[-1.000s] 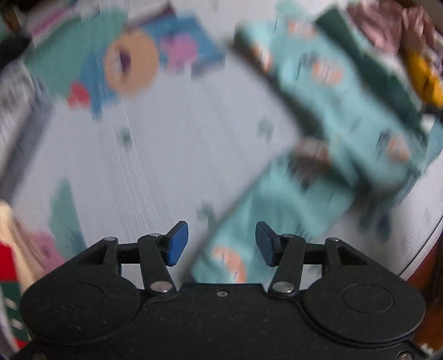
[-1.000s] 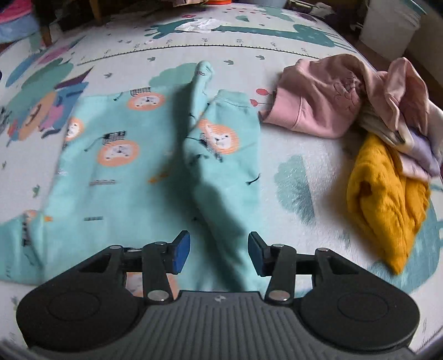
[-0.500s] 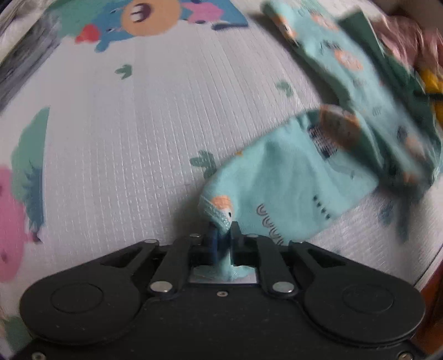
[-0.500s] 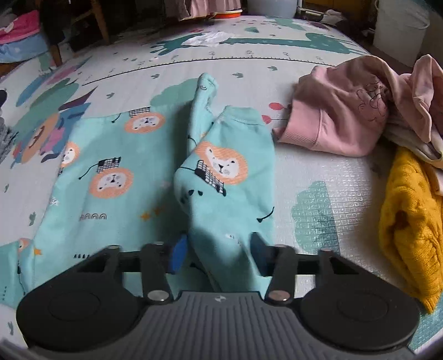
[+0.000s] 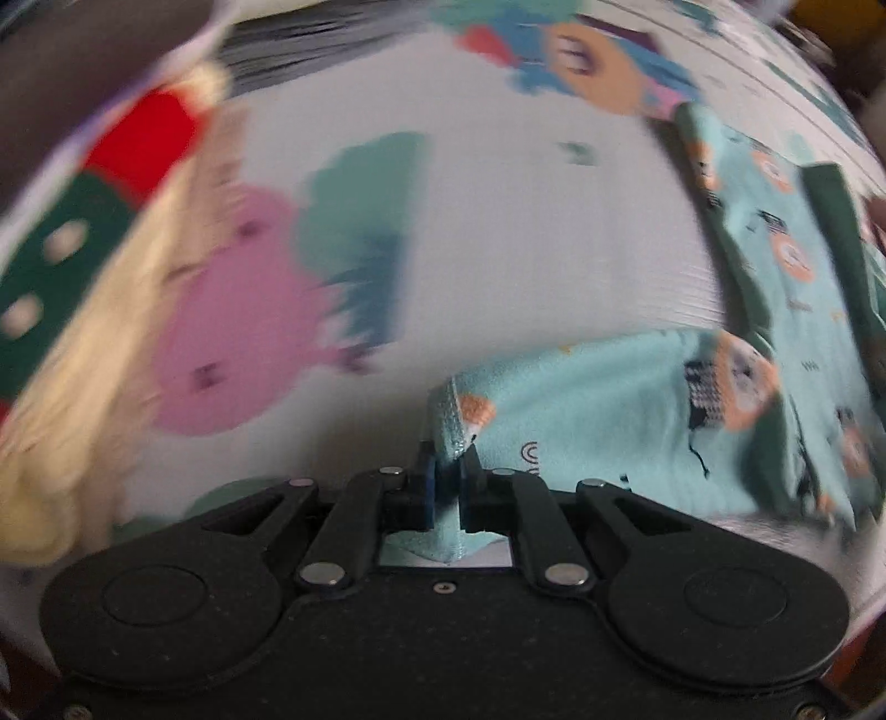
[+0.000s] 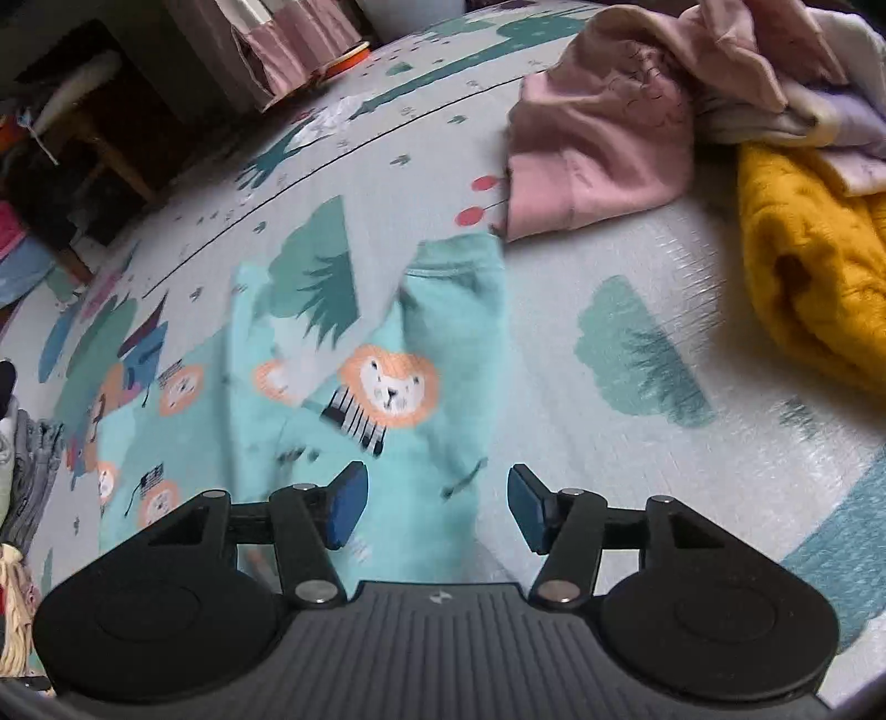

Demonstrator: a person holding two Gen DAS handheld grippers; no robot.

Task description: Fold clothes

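A teal garment with lion prints (image 6: 398, 387) lies spread on the patterned play mat (image 6: 653, 266). In the left wrist view my left gripper (image 5: 447, 482) is shut on the cuff of one teal leg (image 5: 609, 404), which trails to the right toward the rest of the garment (image 5: 775, 232). In the right wrist view my right gripper (image 6: 437, 504) is open, its blue pads (image 6: 349, 504) on either side of the other teal leg, low over it. The left view is motion-blurred.
A pink garment (image 6: 598, 149), a yellow knit (image 6: 808, 266) and pale clothes (image 6: 819, 99) are piled at the right. A cream, red and green garment (image 5: 99, 221) lies at the left. Chair legs (image 6: 111, 160) and a curtain (image 6: 288, 50) stand beyond the mat.
My left gripper has shut on the teal leg cuff and swung left with it. My right gripper has moved in over the other leg and stays open.
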